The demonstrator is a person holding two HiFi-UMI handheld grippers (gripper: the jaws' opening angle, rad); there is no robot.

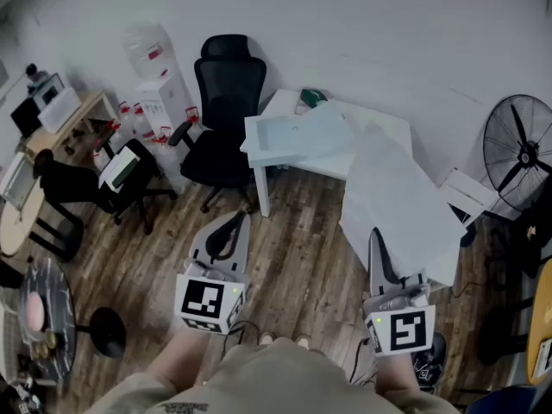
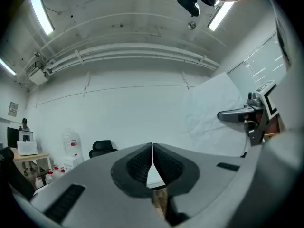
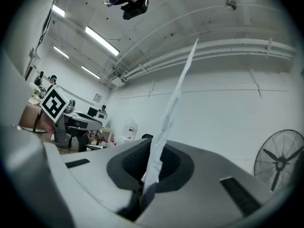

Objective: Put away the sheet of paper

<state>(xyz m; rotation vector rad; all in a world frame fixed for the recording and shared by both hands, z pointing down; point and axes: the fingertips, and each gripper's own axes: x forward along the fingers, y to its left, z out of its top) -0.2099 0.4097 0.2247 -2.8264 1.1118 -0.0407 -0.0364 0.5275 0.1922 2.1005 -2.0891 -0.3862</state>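
Wood floor (image 1: pixel 297 231), white table (image 1: pixel 269 141); R gripper (image 3: pixel 151 167) clamps paper (image 1: pixel 397 197), L gripper (image 2: pixel 152 158) closed empty.

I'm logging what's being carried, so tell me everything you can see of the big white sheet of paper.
The big white sheet of paper is thin, unfolded and lightly creased. The right gripper, jaws shut on its near edge, holds it up. It spreads toward the small white table, hiding part of the top; whether they touch cannot be told. The right gripper view shows it edge-on and wavy.
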